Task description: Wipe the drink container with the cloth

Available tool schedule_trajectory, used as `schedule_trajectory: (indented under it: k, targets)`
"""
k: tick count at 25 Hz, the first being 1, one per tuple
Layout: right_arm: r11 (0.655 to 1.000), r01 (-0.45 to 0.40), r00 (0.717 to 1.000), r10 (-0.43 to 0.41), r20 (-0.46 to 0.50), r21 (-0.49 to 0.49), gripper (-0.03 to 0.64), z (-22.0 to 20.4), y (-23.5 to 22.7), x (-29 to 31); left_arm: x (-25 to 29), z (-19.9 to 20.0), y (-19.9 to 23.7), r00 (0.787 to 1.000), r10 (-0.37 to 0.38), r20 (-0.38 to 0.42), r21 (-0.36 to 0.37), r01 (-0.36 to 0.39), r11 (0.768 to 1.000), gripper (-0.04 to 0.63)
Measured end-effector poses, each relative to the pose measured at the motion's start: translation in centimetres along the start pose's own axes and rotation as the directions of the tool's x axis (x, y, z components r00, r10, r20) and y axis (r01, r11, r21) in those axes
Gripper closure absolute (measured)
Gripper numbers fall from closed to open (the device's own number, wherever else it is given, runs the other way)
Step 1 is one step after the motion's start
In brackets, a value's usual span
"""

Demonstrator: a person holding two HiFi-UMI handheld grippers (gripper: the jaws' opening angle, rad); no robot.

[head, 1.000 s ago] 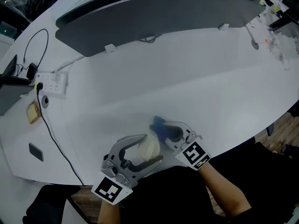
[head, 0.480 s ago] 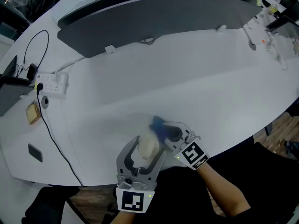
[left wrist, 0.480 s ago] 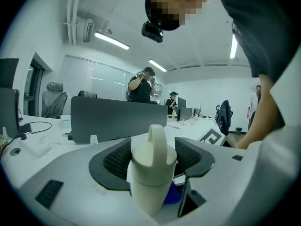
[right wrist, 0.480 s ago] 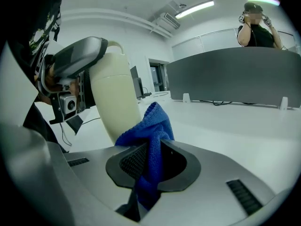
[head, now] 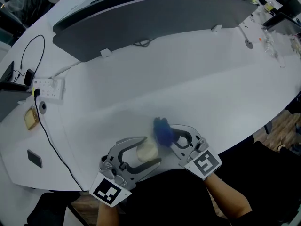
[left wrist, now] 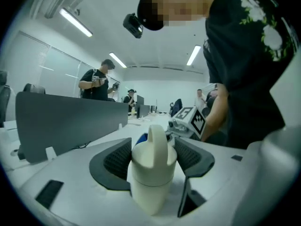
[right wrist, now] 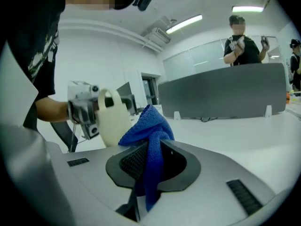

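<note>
In the head view a cream drink container (head: 146,148) with a loop handle sits low near the front edge of the white table (head: 197,88). My left gripper (head: 153,150) is shut on its sides, having just closed slightly on it. The left gripper view shows the container (left wrist: 151,168) upright between the ribbed pads (left wrist: 117,159). My right gripper (head: 165,134) is shut on a bunched blue cloth (head: 162,128) just right of the container. From the right gripper view the cloth (right wrist: 148,126) sticks up out of the jaws, close beside the container (right wrist: 112,119).
A long grey divider panel (head: 155,18) crosses the back of the table. A white power strip (head: 47,87) with a black cable lies at the left, near a small tan object (head: 31,119) and a dark flat item (head: 34,158). People stand in the background.
The left gripper swung to point straight up the picture half a second ago, then back to its slanted pose, container still in it. The right gripper with the cloth rose slightly.
</note>
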State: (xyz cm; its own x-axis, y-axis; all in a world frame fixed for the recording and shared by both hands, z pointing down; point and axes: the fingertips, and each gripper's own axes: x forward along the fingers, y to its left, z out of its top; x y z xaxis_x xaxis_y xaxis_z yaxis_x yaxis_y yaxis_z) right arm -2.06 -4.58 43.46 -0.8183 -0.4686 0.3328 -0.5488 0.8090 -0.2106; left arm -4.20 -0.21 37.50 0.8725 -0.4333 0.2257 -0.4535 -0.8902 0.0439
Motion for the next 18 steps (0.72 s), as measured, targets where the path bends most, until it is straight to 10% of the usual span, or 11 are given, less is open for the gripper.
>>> schedule_trajectory:
  k: [9,18]
  targets:
    - [0.992,-0.090,0.994,0.095,0.061,-0.087,0.572,3.4,2.8,-1.0,0.3,0.0,0.1,0.996,-0.085,0.010,-0.017,0.085,0.996,0.311]
    - [0.987,-0.086,0.951,0.041,-0.306,-0.134,0.574,-7.5,0.9,2.1,0.3,0.0,-0.1,0.995,-0.096,0.021,-0.011,0.096,0.995,0.310]
